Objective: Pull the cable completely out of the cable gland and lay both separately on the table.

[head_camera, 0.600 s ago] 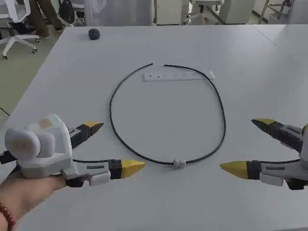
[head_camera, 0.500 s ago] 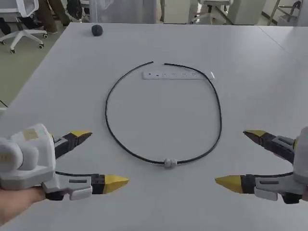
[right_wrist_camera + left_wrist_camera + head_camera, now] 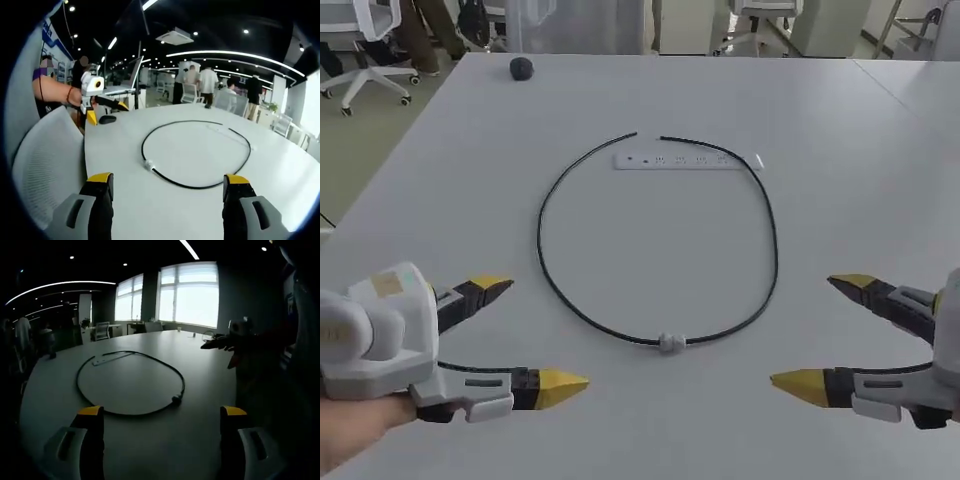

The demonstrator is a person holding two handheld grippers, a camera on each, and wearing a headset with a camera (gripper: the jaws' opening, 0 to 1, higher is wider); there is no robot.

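You are holding the left gripper (image 3: 548, 332) and the right gripper (image 3: 802, 330) over the near part of the white table (image 3: 840, 150), one to each side of the cable gland (image 3: 668, 343). Both are gaping wide with their yellow-tipped jaws far apart, and neither is gripping anything. The black cable (image 3: 538, 240) is lying flat in a large, nearly closed oval loop in the middle of the tabletop. Its two loose ends are almost meeting at the far side, with a small gap between them. The gland is a small pale grey-white piece, and it is sitting on the cable at the loop's nearest point, with the cable running through it. It is lying between your two grippers and apart from both. A white power strip (image 3: 675, 160) is lying just inside the far end of the loop, and the cable is passing its right end so closely that you cannot tell whether they are touching. Bare tabletop is spreading inside the loop, on both sides of it and in front of the gland. The table's left edge is running diagonally away from your left gripper toward the far corner, where a small dark round object (image 3: 521, 68) is sitting. Beyond that edge an office chair (image 3: 360, 40) is standing on the floor. At the far right a seam is crossing the surface.
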